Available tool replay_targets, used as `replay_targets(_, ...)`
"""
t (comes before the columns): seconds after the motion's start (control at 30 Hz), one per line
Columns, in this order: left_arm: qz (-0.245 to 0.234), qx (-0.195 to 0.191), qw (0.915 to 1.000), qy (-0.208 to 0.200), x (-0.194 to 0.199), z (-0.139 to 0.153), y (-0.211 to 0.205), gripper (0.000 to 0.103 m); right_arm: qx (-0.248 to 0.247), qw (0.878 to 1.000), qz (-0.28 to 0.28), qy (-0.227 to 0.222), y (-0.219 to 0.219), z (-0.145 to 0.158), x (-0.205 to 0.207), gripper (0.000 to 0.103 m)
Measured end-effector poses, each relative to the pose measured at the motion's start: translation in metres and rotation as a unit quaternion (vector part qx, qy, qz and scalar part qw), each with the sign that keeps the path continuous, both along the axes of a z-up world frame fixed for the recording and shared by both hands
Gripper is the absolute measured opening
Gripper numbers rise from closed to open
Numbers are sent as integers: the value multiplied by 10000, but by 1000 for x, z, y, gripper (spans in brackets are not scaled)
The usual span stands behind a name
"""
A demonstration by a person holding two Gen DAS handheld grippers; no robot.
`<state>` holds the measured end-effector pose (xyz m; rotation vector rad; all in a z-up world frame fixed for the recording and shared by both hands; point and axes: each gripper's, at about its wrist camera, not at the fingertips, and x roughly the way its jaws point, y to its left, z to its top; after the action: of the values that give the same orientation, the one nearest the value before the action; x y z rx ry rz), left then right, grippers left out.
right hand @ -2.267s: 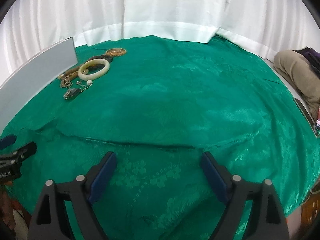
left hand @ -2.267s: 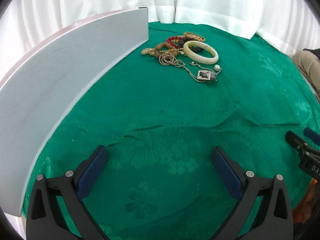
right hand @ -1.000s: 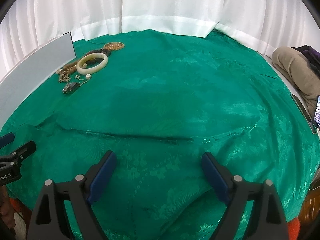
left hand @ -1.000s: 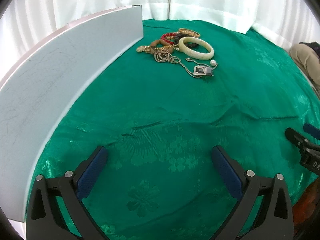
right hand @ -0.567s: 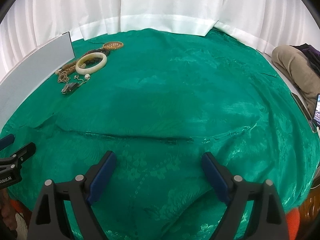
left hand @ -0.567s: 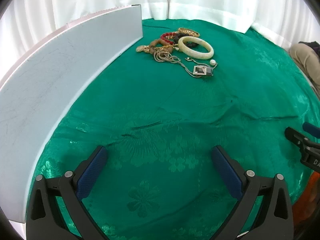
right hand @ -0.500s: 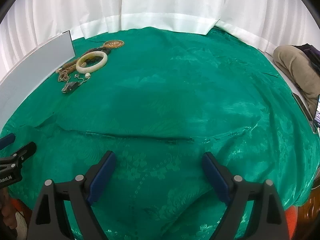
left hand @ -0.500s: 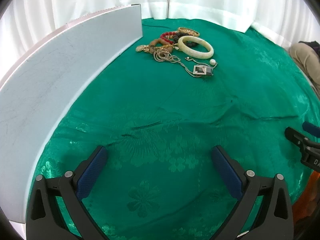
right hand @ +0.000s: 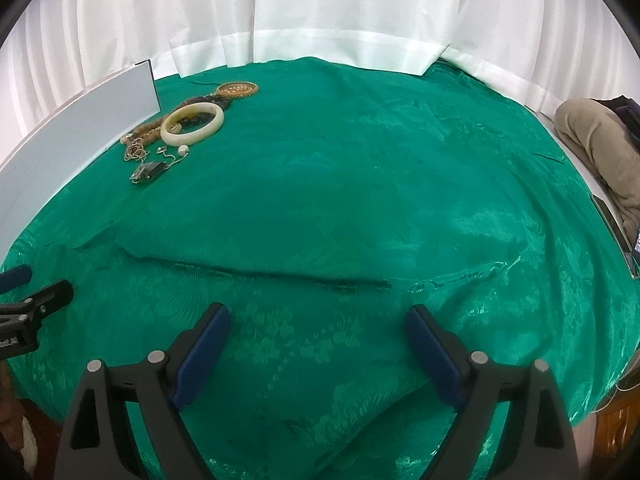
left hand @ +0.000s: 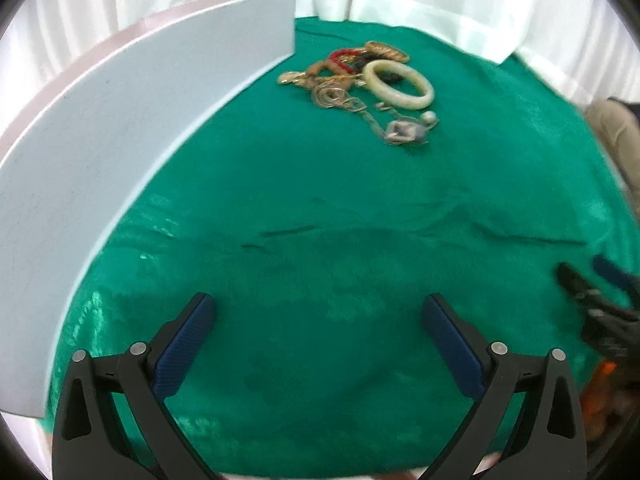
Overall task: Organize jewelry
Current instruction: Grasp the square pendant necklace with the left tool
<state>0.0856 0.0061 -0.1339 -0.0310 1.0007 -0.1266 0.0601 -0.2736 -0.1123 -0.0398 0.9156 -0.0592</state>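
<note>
A pile of jewelry lies on the green cloth at the far side: a cream bangle [left hand: 400, 84], a red bead bracelet [left hand: 343, 57], a gold chain [left hand: 332, 96] and a square pendant [left hand: 402, 131]. The bangle [right hand: 193, 123] and a gold bracelet [right hand: 237, 89] also show far left in the right wrist view. My left gripper [left hand: 318, 320] is open and empty, low over the cloth, well short of the pile. My right gripper [right hand: 318, 328] is open and empty over the cloth's near middle.
A long grey box wall [left hand: 120, 128] runs along the left side, also seen in the right wrist view [right hand: 80, 120]. The green cloth [right hand: 360, 200] has a long fold across it. White curtains hang behind. A person's leg [right hand: 600, 136] lies at the right edge.
The left view has shifted slightly so the jewelry sits a little nearer and more to the right. Both grippers stay open and empty.
</note>
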Motion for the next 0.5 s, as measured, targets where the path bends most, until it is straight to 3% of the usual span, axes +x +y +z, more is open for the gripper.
replay_targets(0.1, -314, -265, 9987, -306, 11, 25, -11, 102, -7, 10000, -68, -39, 1, 0, 0, 93)
replay_targets(0.17, -556, -197, 9974, -411, 31, 35, -27, 102, -12, 9999, -85, -106, 1, -1, -3, 93)
replay_targets(0.27, -645, 36, 9972, -366, 70, 30, -49, 102, -21, 9998, -72, -204, 1, -2, -5, 93)
replay_targets(0.33, -521, 253, 9980, -247, 100, 12, -64, 95, -19, 9997, -67, -214, 1, -2, -4, 93)
replay_targets(0.4, -478, 245, 9986, -9, 119, -4, -71, 72, -19, 9997, -55, -228, 0, -2, -4, 93)
replay_targets(0.43, -456, 278, 9986, -52, 122, -7, -73, 73, -22, 9997, -53, -240, 0, -2, -5, 93)
replay_targets(0.5, -642, 261, 9973, -262, 119, -6, -77, 37, -25, 9996, -40, -265, 1, -2, -6, 93)
